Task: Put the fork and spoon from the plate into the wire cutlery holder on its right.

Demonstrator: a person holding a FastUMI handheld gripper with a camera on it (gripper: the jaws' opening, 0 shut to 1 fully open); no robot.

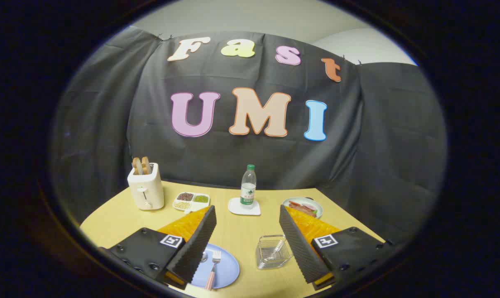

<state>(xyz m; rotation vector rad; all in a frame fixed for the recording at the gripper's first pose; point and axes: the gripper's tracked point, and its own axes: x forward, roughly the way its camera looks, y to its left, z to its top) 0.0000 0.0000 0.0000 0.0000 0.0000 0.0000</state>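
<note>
Presently the gripper (246,242) hung above the near edge of the table (241,231) with its fingers spread wide and holding nothing. Between them, at that near edge, lay the blue plate (225,271) bearing the fork (213,267), with the spoon (203,257) partly hidden behind the left finger; just right of the plate stood the wire cutlery holder (272,251), apart from both fingers. Beyond the fingers, along the far edge, stood a toaster (146,188) with bread, a divided dish (191,201) of beans, a water bottle (248,187) on a white coaster (243,207), and a plate of food (303,206).
</note>
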